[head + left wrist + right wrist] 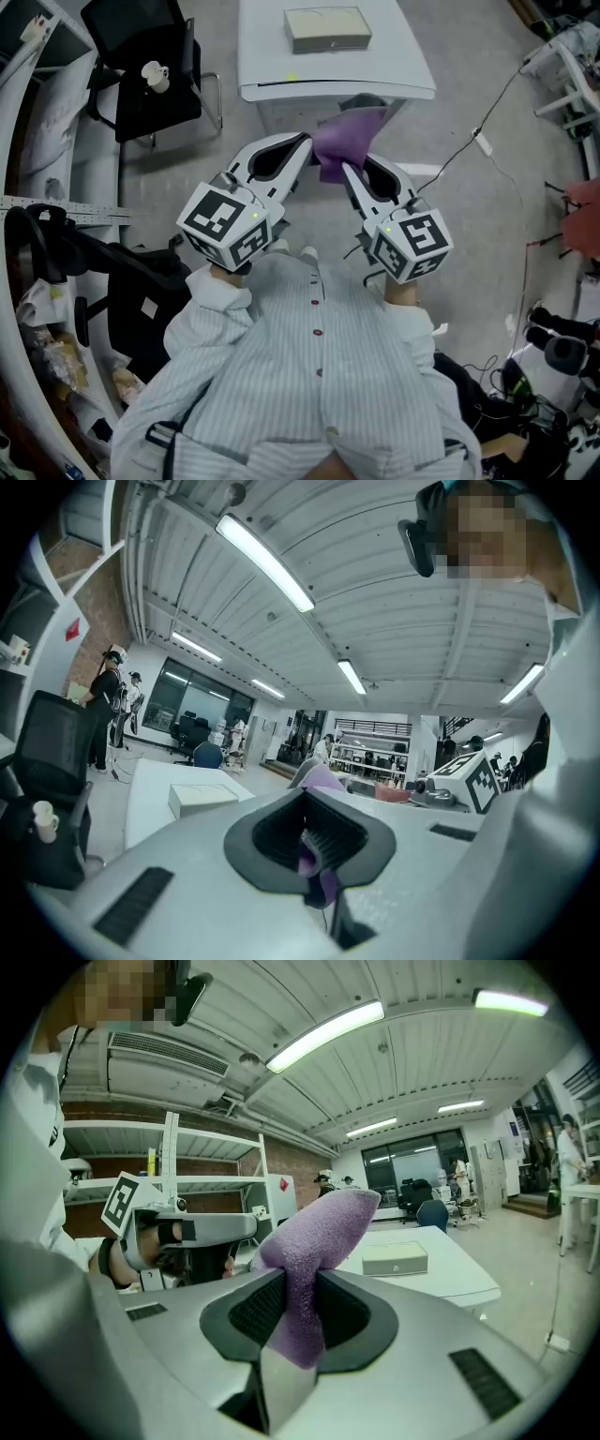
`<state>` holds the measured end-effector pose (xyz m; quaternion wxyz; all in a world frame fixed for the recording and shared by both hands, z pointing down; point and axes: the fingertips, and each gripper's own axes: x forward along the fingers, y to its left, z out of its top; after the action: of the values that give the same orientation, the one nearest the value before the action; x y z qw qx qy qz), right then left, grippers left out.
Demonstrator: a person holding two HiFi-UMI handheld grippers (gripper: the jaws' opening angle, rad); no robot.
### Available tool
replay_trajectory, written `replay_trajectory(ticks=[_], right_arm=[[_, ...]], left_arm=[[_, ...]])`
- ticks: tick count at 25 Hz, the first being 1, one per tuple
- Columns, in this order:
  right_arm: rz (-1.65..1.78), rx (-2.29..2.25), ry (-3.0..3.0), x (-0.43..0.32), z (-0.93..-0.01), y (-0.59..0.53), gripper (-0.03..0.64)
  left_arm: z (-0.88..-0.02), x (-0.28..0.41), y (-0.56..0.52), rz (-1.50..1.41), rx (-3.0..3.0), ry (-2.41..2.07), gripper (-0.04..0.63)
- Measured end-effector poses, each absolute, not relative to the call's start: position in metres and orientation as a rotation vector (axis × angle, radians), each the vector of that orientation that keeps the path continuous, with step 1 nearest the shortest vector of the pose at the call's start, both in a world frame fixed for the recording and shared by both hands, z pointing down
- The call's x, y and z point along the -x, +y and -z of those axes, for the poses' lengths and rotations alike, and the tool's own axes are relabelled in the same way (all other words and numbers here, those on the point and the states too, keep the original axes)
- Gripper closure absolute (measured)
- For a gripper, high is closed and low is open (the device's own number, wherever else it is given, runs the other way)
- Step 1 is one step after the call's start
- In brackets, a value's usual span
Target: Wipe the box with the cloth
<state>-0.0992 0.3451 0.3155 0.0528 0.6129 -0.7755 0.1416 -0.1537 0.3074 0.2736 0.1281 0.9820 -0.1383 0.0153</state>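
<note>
- Purple cloth [345, 139]: held in the air between both tongs, just short of the bench's near edge.
- Left tongs [308, 144]: pressed together on a thin edge of the cloth.
- Right tongs [348, 170]: pinching a thick fold.
- Box [327, 29]: lies at the far side of the white bench [267, 56], well apart from the cloth.
</note>
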Motion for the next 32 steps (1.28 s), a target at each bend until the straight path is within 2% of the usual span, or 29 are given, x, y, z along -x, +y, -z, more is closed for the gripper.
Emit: replay_trajectory(ticks=[17,32], right_arm=[[-0.504,-1.878,-2.367,0.056,-0.335,0.363,0.520],[-0.543,-1.820,-2.319,0.012,-0.351,0.209,0.520]], left_arm=[[-0.278,0.137,0.310,-0.054,-2.865,-0.500,0.586],[-0.276,0.085,0.150,-0.031,-2.854,-0.482,0.586]])
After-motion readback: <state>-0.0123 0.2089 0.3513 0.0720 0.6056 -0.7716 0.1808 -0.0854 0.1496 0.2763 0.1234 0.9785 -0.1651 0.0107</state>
